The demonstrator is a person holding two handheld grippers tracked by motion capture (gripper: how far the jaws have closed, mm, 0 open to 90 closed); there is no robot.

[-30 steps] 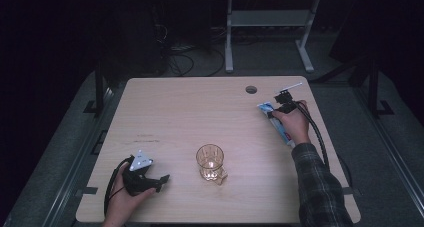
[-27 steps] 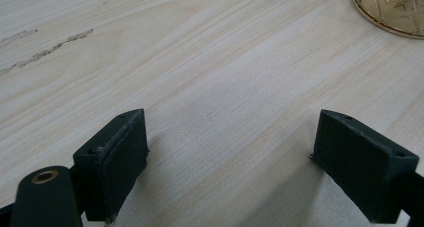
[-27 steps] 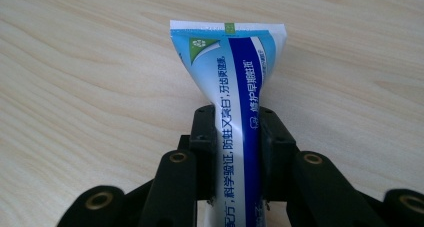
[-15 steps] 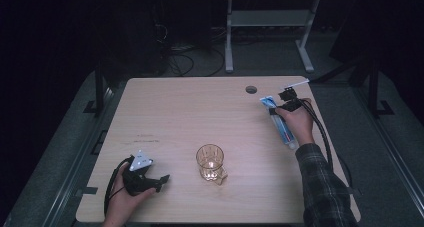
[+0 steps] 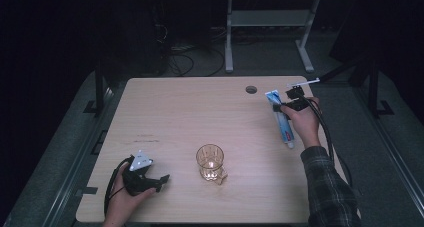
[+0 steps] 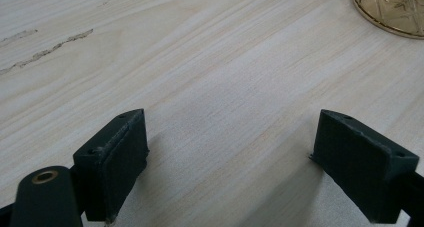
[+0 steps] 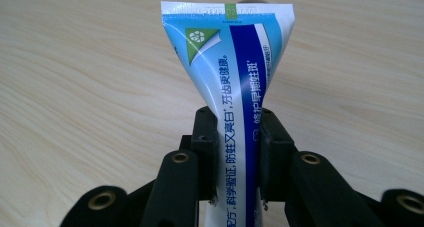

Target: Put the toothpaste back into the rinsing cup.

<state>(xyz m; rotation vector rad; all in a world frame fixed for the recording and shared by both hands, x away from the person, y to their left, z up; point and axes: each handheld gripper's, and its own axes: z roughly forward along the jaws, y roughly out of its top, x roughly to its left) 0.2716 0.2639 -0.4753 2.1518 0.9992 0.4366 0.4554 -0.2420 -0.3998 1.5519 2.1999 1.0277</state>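
Toothpaste tube (image 7: 239, 87), blue and white with printed lettering, sits pinched between the two black jaws of the right gripper (image 7: 239, 152); its flat crimped end points away from the camera, over the pale wooden table (image 7: 75, 87). In the high view the toothpaste tube (image 5: 281, 122) lies near the table's far right corner, beside the round cable hole (image 5: 251, 89), with the right gripper (image 5: 285, 107) clamped on its upper part and the person's hand (image 5: 305, 124) behind it. The left gripper (image 6: 232, 162) rests at the near left of the table, its jaws spread wide with bare wood between them. An amber glass mug (image 5: 211, 162) stands in the near middle, well apart from the tube.
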